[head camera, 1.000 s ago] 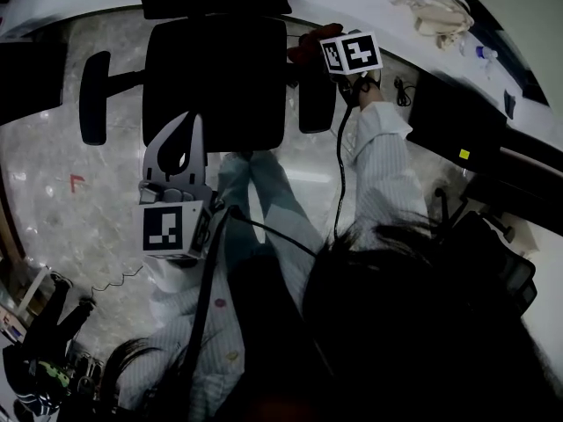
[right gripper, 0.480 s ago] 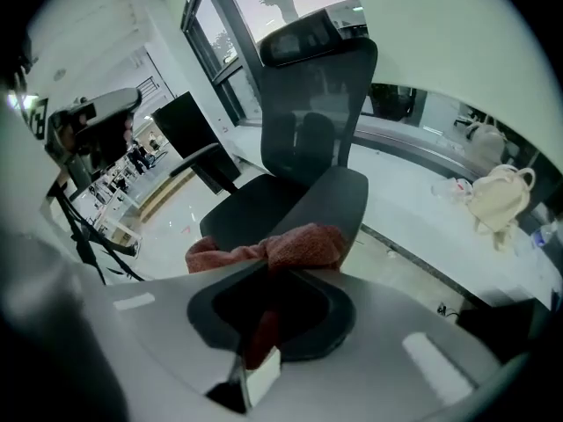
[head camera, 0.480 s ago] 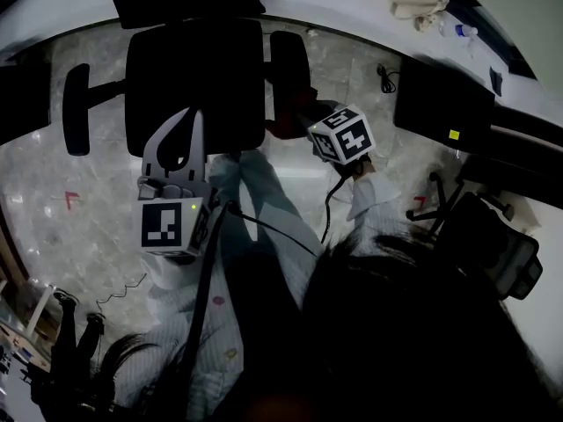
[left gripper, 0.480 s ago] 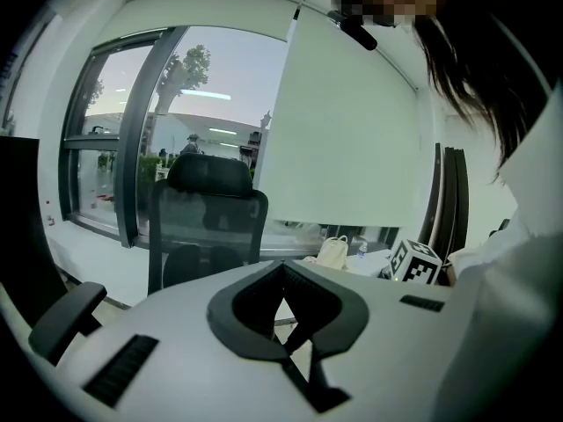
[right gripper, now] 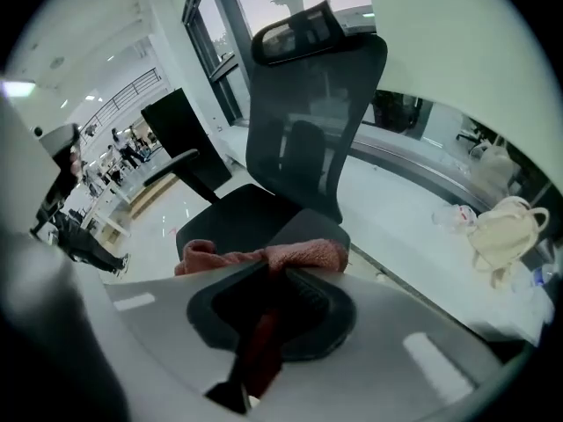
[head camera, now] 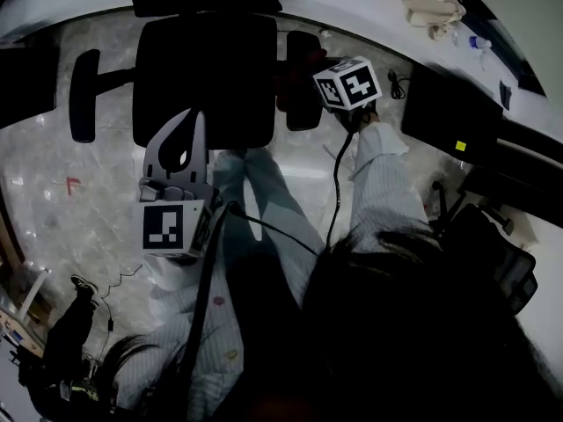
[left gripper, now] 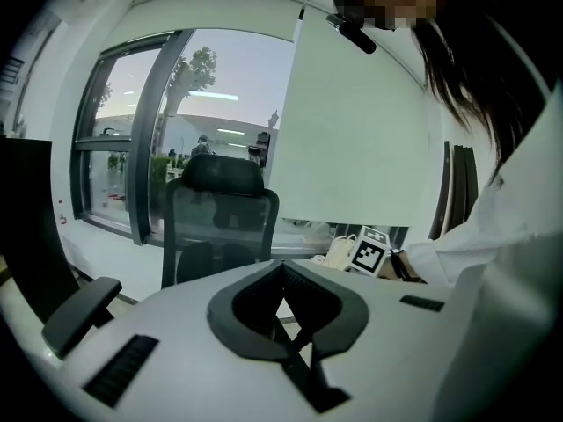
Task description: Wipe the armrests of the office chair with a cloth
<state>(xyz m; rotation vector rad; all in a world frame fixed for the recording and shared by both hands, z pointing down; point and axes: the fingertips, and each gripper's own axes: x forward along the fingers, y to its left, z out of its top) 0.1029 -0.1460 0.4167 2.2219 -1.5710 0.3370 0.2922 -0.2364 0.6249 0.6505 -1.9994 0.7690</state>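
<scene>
The right hand-held gripper (right gripper: 281, 278) is squeezed tight on the pink cloth (right gripper: 264, 258). The cloth sits on top of the right armrest (head camera: 302, 84) of the office chair (head camera: 202, 77), on the person's right side. It looks like the cloth is touching the pad, so I think this armrest is being wiped now.

The left armrest (head camera: 84, 95) is on the far side of the seat. Nothing is touching it. I cannot tell if it is clean or dirty, but I think it is the one left to do.

The left hand-held gripper (head camera: 188, 123) has its jaws closed together with nothing in them. It is held up in front of the seat and does no work. So the job looks about half way, with one armrest in hand.
</scene>
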